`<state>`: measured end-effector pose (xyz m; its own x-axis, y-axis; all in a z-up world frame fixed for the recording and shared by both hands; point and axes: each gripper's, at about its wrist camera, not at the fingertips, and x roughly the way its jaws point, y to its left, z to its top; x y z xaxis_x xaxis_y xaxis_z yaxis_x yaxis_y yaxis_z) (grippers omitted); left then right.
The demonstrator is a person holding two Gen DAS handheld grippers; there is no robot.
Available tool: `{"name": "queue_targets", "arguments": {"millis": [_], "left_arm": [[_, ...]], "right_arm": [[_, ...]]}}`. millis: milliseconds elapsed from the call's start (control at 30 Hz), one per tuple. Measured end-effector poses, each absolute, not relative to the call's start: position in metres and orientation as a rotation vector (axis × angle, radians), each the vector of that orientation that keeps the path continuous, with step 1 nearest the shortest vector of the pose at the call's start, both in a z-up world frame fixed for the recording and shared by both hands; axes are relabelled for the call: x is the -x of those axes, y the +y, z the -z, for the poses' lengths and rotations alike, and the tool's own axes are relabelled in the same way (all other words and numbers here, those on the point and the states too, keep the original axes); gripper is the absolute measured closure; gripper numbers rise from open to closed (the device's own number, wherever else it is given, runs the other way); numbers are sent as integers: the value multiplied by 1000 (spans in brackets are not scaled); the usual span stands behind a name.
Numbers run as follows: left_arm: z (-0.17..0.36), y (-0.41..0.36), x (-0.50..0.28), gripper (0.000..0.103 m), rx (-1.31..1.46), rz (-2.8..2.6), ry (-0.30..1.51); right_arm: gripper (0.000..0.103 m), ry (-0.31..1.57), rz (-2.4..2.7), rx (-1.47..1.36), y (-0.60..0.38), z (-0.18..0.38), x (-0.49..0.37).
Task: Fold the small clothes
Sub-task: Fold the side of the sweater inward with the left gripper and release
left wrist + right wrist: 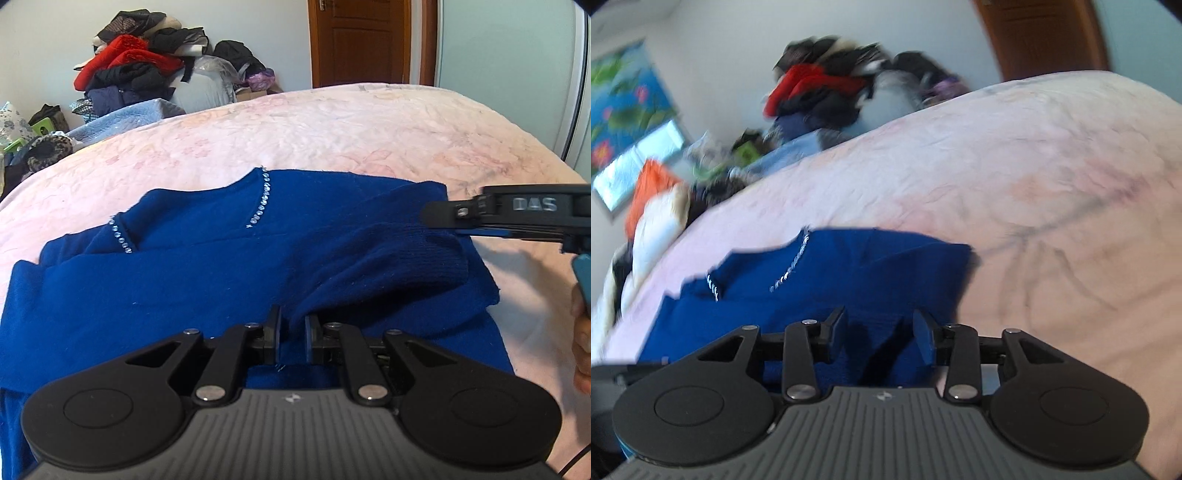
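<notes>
A pink floral bedspread (pixel 369 125) carries a blue sweater (pixel 184 266), partly folded. The left gripper (pixel 293 338) is clenched on a fold of its fabric; the right gripper (pixel 879 336) stands parted over the sweater, gripping nothing

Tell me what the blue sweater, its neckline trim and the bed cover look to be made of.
Blue sweater: a soft knit, likely wool or acrylic; matte and fuzzy, with ribbing at the cuff.
Neckline trim: small clear rhinestones or beads, glinting in a row.
Bed cover: thin woven fabric, probably cotton, matte and crinkled, with a faded pink floral print.
</notes>
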<state>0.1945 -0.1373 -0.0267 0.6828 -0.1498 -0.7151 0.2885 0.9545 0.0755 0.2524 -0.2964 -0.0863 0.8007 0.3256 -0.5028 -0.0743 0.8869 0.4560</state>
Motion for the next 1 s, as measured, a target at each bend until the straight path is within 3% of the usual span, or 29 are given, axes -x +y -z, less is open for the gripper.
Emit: {"name": "queue_targets", "arguments": {"millis": [67,133,367,467,500,533,1000], "left_arm": [[25,-134,-192,91,-170,253,788],[26,-133,-190,91,-156,256,798],[26,-134,-167,87,-186,253,790],[30,-129,-155,56,-191,234,788],[31,-127,-149,37,-197,223,776],[32,-126,-143,27,-205,211,759],[29,-96,-77,27,-208,150,719]], "right_arm": [[41,572,-219,-439,-297,84,-239],[33,550,-221,-442,-297,84,-227],[33,564,-262,-436,-291,78,-201],[32,588,-288,-424,-284,79,-186],[31,596,-302,-429,-282,80,-182],[30,605,-313,-437,-281,82,-177],[29,628,-353,-537,-266,90,-118]]}}
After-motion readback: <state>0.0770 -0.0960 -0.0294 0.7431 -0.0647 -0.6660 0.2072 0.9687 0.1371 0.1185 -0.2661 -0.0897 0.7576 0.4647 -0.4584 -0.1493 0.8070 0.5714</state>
